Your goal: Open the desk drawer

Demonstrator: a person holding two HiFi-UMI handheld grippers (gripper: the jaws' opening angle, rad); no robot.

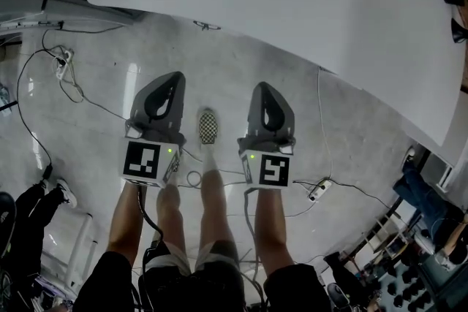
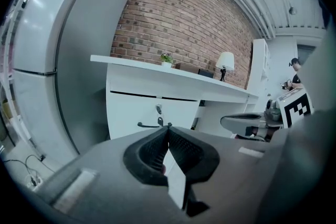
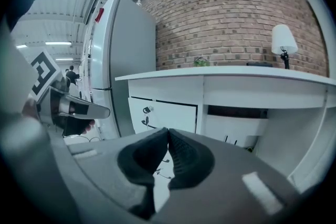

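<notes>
The white desk (image 1: 292, 4) fills the top of the head view. Its drawer front (image 2: 149, 115) shows in the left gripper view, closed, with a dark handle (image 2: 149, 125) and a key in a lock (image 2: 158, 108) above it. The same drawer front (image 3: 165, 115) appears in the right gripper view, left of the desk's open knee space. My left gripper (image 1: 174, 77) and right gripper (image 1: 263, 88) hang side by side low in front of the desk, well short of it. Both are shut with nothing between the jaws; each points slightly downward toward the desk.
A grey-white cabinet or fridge (image 2: 58, 55) stands left of the desk. A brick wall (image 3: 226, 13) runs behind, with a lamp (image 3: 283, 42) and a small plant (image 2: 167, 59) on the desktop. Cables and a power strip (image 1: 62, 66) lie on the floor. The person's legs and a checkered shoe (image 1: 208, 126) are below.
</notes>
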